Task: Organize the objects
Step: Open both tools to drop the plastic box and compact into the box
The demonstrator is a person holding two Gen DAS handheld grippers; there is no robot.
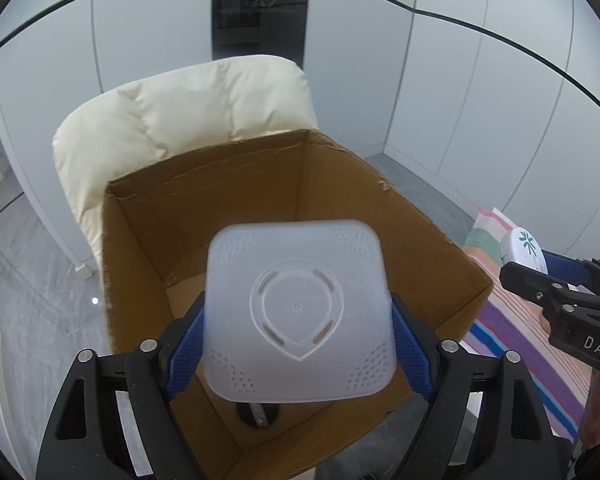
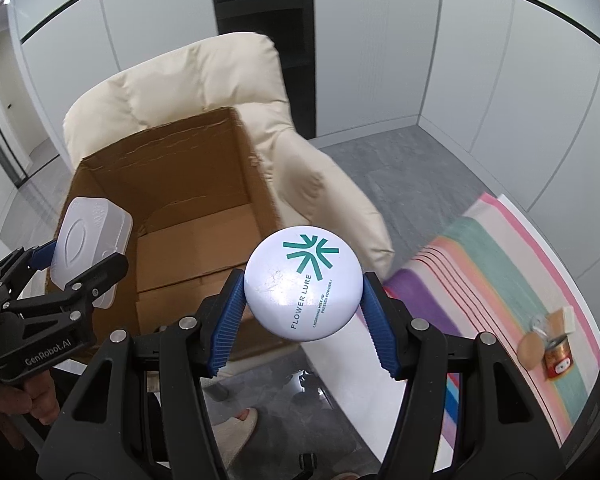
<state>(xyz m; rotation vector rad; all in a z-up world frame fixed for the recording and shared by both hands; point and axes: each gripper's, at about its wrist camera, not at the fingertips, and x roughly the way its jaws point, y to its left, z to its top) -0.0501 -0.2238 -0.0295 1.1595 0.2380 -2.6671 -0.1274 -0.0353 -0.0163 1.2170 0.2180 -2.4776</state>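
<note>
My left gripper is shut on a translucent white square plastic box and holds it over the open cardboard box. The plastic box also shows in the right wrist view, above the cardboard box's left rim. My right gripper is shut on a round white "Flower Lure" compact, held just right of the cardboard box's near right corner. That compact also shows in the left wrist view at the right edge.
The cardboard box sits on a cream padded armchair. A table with a striped cloth stands to the right, bearing a small jar, a cork lid and small pieces. Grey floor and white wall panels surround.
</note>
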